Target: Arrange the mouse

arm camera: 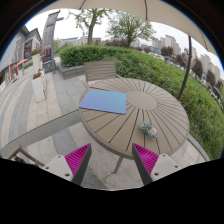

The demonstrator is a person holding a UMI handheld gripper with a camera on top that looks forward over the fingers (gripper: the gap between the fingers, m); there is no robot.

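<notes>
On round slatted wooden table (125,125), small mouse (148,129), flat blue mat (103,100), tongs (112,158) open

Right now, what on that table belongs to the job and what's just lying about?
Job: mouse; blue mat, likely its target; gripper, open, short of the table.
Lying about: bench, hedge, trees.
</notes>
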